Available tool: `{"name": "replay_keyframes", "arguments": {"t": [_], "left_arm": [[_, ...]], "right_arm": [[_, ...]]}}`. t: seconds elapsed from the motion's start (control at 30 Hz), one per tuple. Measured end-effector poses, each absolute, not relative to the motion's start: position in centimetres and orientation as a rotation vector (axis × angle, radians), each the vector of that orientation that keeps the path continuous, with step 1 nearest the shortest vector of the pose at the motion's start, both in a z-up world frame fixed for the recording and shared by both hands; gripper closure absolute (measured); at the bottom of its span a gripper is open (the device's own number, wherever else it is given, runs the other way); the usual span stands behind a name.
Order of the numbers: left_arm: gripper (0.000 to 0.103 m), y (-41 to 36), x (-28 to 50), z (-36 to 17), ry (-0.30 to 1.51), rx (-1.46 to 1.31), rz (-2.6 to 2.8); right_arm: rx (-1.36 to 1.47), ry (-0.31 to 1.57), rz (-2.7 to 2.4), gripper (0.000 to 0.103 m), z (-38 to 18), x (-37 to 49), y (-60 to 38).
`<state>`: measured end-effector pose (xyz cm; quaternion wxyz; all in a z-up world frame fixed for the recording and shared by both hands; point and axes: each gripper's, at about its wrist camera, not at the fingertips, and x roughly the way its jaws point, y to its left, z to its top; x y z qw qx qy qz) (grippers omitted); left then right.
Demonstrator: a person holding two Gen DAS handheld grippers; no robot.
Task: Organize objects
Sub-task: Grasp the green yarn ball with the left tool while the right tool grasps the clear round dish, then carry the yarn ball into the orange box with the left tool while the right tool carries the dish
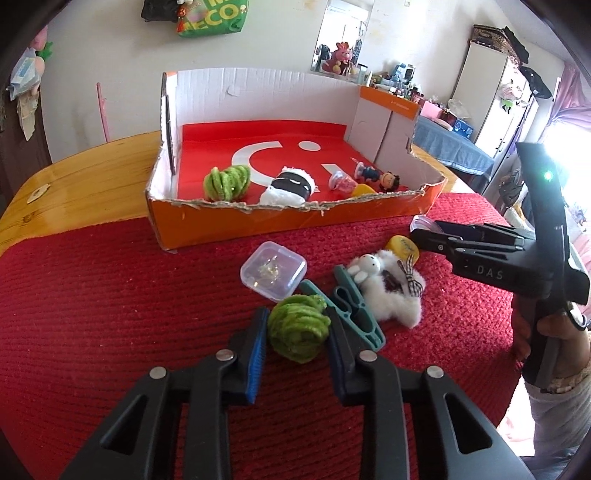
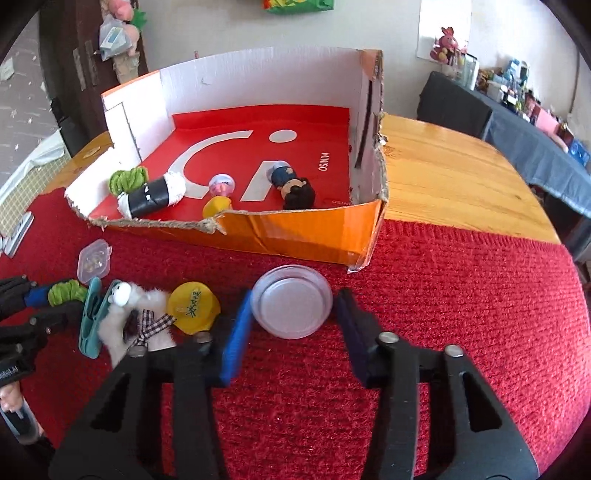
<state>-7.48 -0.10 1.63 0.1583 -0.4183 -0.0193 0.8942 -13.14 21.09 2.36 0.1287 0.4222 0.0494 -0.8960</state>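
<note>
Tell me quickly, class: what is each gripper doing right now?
Left gripper: closed on the green yarn ball.
Right gripper: closed on the clear round lid.

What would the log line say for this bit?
left gripper: shut on green pom-pom | right gripper: shut on clear round lid | box: partly filled

Wooden table (image 2: 461,177) bears a red knitted cloth (image 2: 461,295). Green bag (image 1: 212,18) hangs on the wall at twelve o'clock. White wardrobe (image 1: 484,96) stands at two o'clock. Pink plush rabbit (image 1: 341,55) sits beyond, near a cluttered shelf.
</note>
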Motion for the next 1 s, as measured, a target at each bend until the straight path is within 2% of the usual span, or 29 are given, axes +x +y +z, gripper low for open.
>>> {"name": "replay_keyframes", "arguments": {"t": [0.7, 1.0], "left_arm": [[0.074, -0.4, -5.5, 4.4, -0.056, -1.074, 2.606], [0.074, -0.5, -5.4, 4.6, -0.058, -1.064, 2.608]], "right_arm": [[1.033, 0.097, -2.537, 0.064, 7.0, -7.8, 19.0], [1.016, 0.092, -2.521, 0.064, 7.3, -6.8, 18.4]]}}
